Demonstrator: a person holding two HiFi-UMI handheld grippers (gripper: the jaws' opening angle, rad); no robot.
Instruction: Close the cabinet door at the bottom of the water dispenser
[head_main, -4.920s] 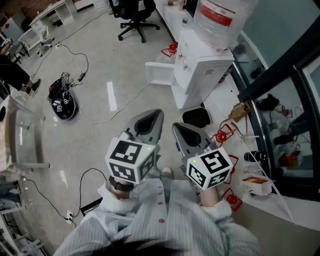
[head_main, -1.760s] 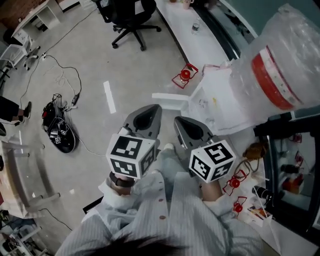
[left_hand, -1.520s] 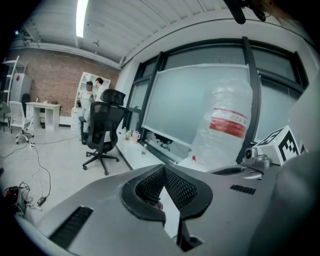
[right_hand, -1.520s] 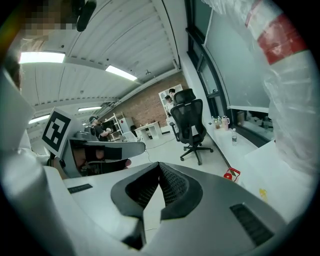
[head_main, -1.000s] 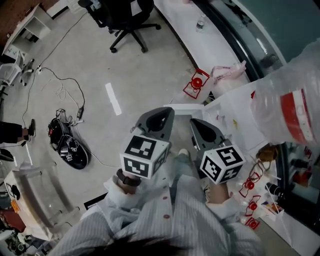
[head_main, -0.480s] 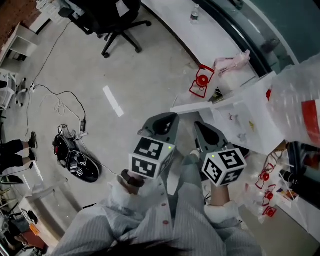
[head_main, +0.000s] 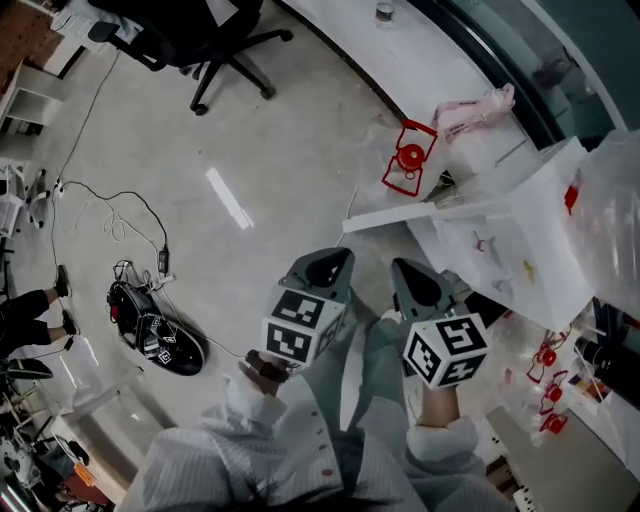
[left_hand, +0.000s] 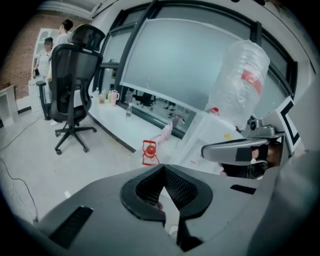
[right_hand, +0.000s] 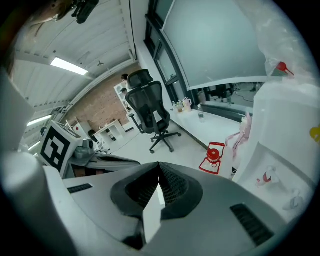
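Observation:
The white water dispenser (head_main: 520, 235) stands at the right of the head view, its clear bottle (head_main: 618, 210) on top. Its bottom cabinet door (head_main: 390, 215) stands open, swung out to the left as a thin white slab. Both grippers hang just below that door, side by side. My left gripper (head_main: 338, 257) is shut and empty, and my right gripper (head_main: 402, 266) is shut too. In the left gripper view the jaws (left_hand: 162, 172) meet tip to tip, with the dispenser (left_hand: 210, 135) ahead on the right. In the right gripper view the jaws (right_hand: 159, 170) also meet, beside the dispenser (right_hand: 285, 130).
A red wire bottle holder (head_main: 408, 160) and a pink bag (head_main: 475, 105) lie beyond the door. A black office chair (head_main: 200, 40) stands at the top. A black device with cables (head_main: 160, 335) sits on the floor at the left. More red holders (head_main: 548, 360) lie at the right.
Both grippers have sunk toward the floor and tilted further down. The open door now lies just above their tips, and the dispenser has slid to the picture's right edge.

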